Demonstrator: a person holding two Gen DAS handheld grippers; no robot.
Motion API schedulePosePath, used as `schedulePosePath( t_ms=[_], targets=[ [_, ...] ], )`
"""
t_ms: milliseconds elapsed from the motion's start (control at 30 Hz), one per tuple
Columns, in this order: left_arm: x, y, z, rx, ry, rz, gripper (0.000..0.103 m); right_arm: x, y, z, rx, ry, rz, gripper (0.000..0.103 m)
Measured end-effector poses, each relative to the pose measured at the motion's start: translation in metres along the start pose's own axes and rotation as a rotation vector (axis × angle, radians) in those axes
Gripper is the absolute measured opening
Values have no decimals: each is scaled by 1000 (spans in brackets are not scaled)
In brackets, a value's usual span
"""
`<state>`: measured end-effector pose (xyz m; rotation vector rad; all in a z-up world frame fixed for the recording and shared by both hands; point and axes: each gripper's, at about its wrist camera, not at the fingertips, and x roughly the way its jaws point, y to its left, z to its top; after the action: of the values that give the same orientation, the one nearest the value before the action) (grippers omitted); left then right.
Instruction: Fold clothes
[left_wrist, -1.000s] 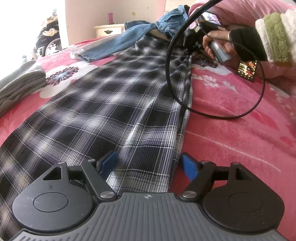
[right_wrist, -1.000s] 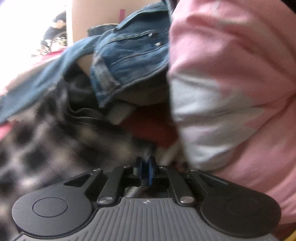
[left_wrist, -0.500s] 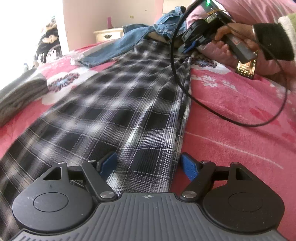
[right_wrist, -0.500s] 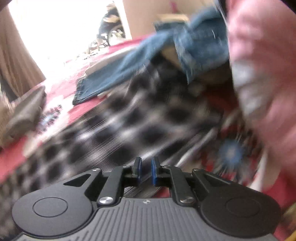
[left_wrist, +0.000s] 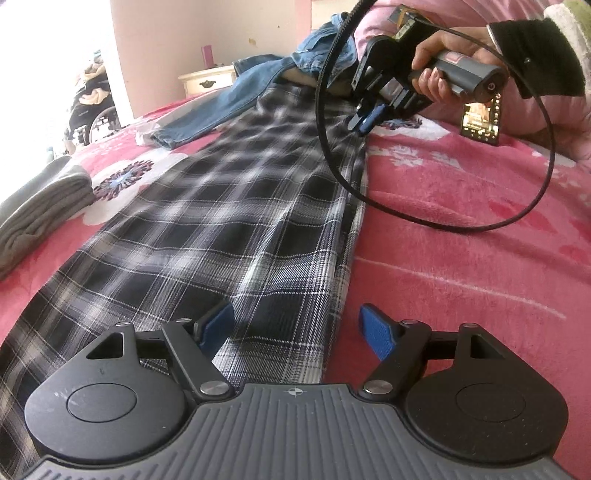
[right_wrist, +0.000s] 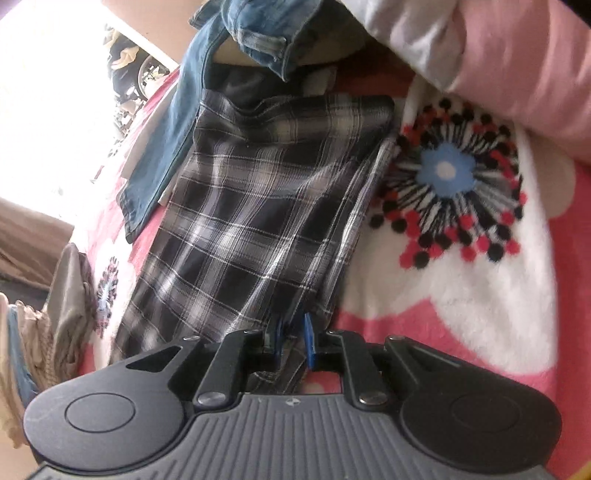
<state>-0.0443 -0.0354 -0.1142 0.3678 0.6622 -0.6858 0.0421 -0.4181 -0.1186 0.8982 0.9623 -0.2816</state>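
Plaid trousers (left_wrist: 229, 221) lie flat and lengthwise on a pink floral bed blanket (left_wrist: 461, 266).
No readable writing shows. From the left: folded grey clothes (left_wrist: 40, 206), jeans (left_wrist: 229, 99) across the trousers' far end, a black cable (left_wrist: 436, 218) looping over their right edge. The left gripper (left_wrist: 295, 328) hovers with jaws wide, empty, over the near end. The right gripper (right_wrist: 291, 343), jaws slightly apart and opening, straddles the plaid edge.

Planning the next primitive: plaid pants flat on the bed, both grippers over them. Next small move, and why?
Probably lower the left gripper and close it on the plaid pants' near right edge. Its jaws are wide open, straddling that edge, nothing pinched. The right gripper sits at the far end with fabric between narrow jaws, so both ends get held for folding.
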Motion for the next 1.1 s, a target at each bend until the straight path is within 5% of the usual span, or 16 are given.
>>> schedulePosePath(
  t_ms=[100, 167, 400, 500, 600, 733, 833, 867, 933, 1100],
  targets=[
    [1, -1, -1, 11, 6, -2, 75, 3, -5, 0, 24, 6, 1, 13],
    [1, -2, -1, 21, 6, 0, 75, 0, -1, -2, -8, -21, -2, 2],
    [-1, 2, -4, 9, 20, -19, 74, -4, 5, -14, -172, -81, -82, 2],
    [-2, 6, -5, 2, 25, -32, 74, -19, 13, -16, -220, -182, -108, 20],
    [-9, 12, -2, -3, 18, -35, 74, -27, 37, -24, -414, -294, -142, 22],
    [-15, 26, 5, -63, 2, -57, 74, -3, 60, -30, -676, -289, -109, 20],
    [-6, 34, 10, -114, 5, -64, 74, 28, 46, -16, -745, -268, -247, 14],
    [-2, 36, 10, -124, 15, -65, 74, 32, 36, -5, -721, -287, -294, 4],
    [4, 38, 7, -140, 40, -64, 74, 28, 29, 15, -696, -361, -376, 1],
    [6, 43, 2, -160, 61, -81, 75, 34, 66, 23, -862, -429, -246, 3]
  ],
)
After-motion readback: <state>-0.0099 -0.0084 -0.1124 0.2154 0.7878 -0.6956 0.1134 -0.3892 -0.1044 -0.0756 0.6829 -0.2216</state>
